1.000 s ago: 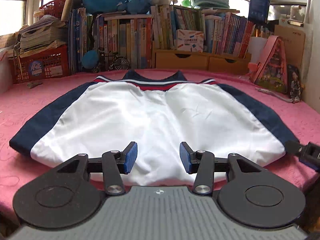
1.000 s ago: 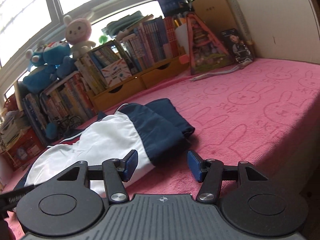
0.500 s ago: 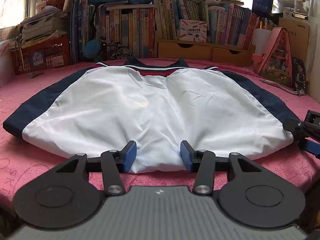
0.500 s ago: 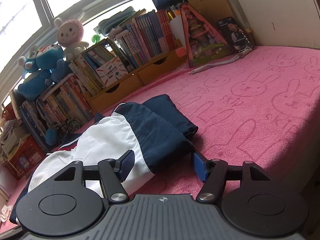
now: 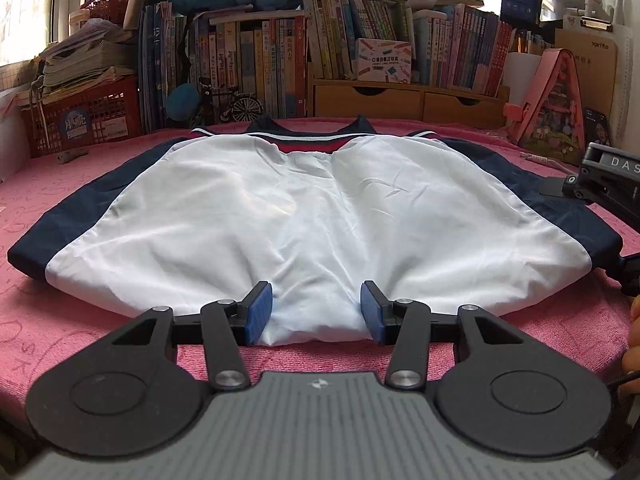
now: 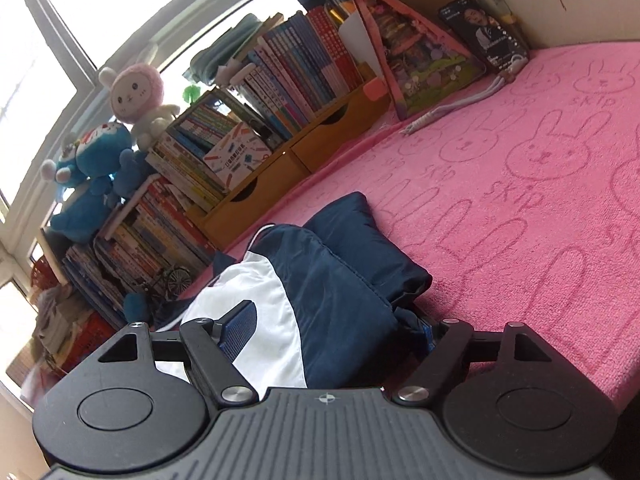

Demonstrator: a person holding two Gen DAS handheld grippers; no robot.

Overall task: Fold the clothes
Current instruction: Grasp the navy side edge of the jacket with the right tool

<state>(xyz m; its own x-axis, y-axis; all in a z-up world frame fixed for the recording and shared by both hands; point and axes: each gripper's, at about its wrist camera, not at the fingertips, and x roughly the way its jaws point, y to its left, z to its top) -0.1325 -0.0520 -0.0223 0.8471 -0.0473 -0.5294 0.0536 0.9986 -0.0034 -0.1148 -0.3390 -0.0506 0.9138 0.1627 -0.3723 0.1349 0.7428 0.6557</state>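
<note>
A white jacket (image 5: 320, 208) with navy sleeves and a red-striped collar lies flat on the pink rabbit-print towel (image 5: 60, 320). My left gripper (image 5: 316, 314) sits low at the middle of the near hem. It is open, and a bulge of white hem lies between its blue pads (image 5: 260, 312). In the right wrist view the jacket's navy and white corner (image 6: 332, 292) lies between the fingers of my right gripper (image 6: 332, 330). Its jaws are opening and the pads stand off the cloth. The right pad is partly hidden behind the navy fabric.
Rows of books, wooden drawers (image 5: 400, 100) and a red crate (image 5: 80, 116) line the far edge. A pink triangular toy house (image 5: 556, 120), a phone (image 6: 488, 36) and a white cable (image 6: 452, 108) lie at the back right. Bare towel (image 6: 520, 200) stretches right of the jacket.
My left gripper has crept forward so the hem now lies between its pads. The right gripper has moved onto the jacket's corner, rolled, and its jaws have spread wider.
</note>
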